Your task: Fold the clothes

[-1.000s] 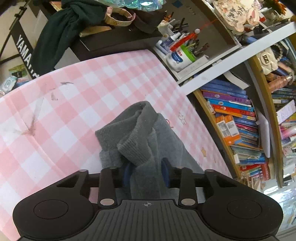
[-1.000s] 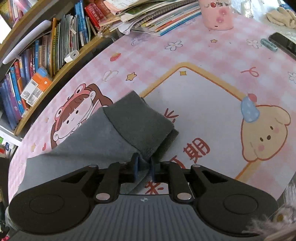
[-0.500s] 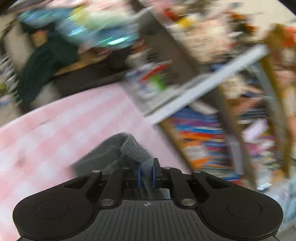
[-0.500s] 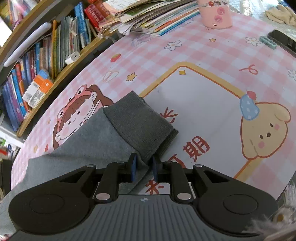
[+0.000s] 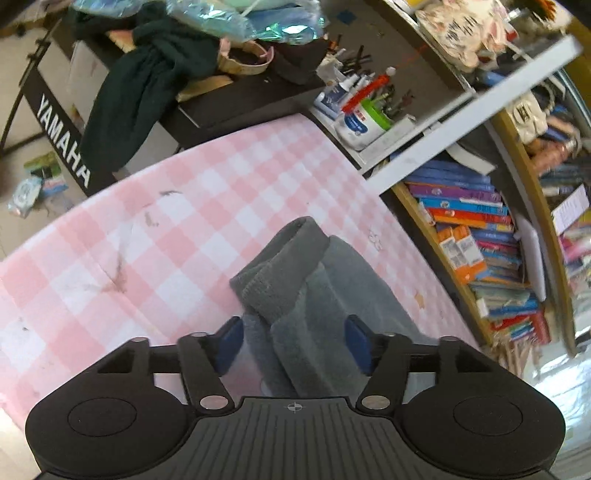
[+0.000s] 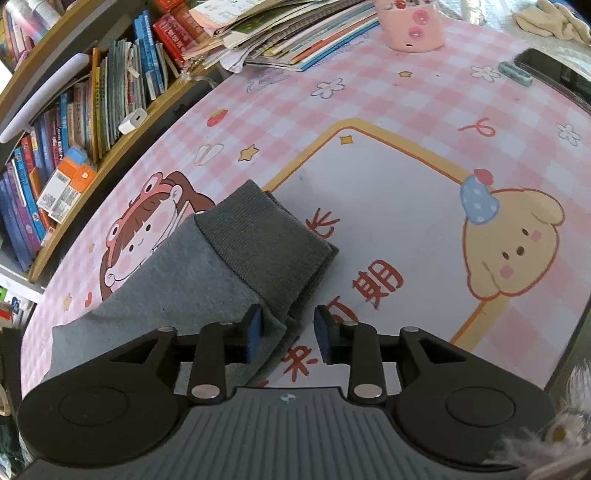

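Note:
A grey sweatshirt-like garment lies on the pink checked table mat. Its darker ribbed cuff is bunched and folded over the lighter fleece. My left gripper is open, its blue pads wide apart on either side of the cloth. In the right wrist view the garment lies flat with its ribbed band folded on top. My right gripper is open, its pads either side of the band's near corner.
Bookshelves run along the table's far side. A black Yamaha keyboard with a dark green cloth stands beyond the table end. A pen organiser, a stack of books, a pink cup and a phone stand around.
Both grippers have opened and let go of the garment. The left one swung up and came back down; the cuff now lies folded on the fleece.

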Tool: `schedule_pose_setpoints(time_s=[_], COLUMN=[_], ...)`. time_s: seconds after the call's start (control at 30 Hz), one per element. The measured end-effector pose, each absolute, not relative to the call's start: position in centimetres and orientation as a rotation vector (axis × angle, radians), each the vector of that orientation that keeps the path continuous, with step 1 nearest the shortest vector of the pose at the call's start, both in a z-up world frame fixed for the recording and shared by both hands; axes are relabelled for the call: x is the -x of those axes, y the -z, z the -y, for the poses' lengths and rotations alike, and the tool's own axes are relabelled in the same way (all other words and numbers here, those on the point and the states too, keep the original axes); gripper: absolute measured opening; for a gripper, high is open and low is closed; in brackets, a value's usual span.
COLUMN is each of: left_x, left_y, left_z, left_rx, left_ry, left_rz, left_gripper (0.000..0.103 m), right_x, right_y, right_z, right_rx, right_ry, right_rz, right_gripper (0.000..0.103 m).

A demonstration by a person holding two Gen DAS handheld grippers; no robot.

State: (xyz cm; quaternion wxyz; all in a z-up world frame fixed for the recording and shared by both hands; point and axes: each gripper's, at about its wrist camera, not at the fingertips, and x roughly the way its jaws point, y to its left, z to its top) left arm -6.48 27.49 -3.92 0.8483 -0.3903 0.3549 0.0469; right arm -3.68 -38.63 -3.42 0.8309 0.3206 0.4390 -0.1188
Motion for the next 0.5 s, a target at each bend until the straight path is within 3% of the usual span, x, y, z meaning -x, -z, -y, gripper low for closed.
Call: schedule_pose_setpoints(time_s=[0.23,0.33,0.4,0.47,0.5], left_x=[5.6,4.8,4.2,3.9,3.8], left_y=[6.2,6.7,7.2,7.3,6.8], left_z=[-27.7,-27.2,-27.1,-27.2,-27.1], left_rx=[0.954,0.981,1.015,1.066,1.067], left_ry=[-0.176,-0.159,-0.154,-0.150,-0.127], left_rz=[-0.801,-0.785,-0.792,-0.799,-0.777], left_gripper=[0.066,0.060,0.027,0.012,0.012], right_x=[3.8,3.6,3.5,3.4,3.3], right_y=[3.5,3.6,3.7,3.7,3.7], right_z=[38.7,38.6,38.6,38.6,38.5], right_rx=[-0.692,-0.691,-0.691,-0.691,-0.689], right_ry=[0.268,0.267,0.266,0.265,0.264], right_rz=[-0.935,-0.933,-0.931,-0.930,-0.930], right_gripper=[0.036,0.036,0.036,0.036,0.036])
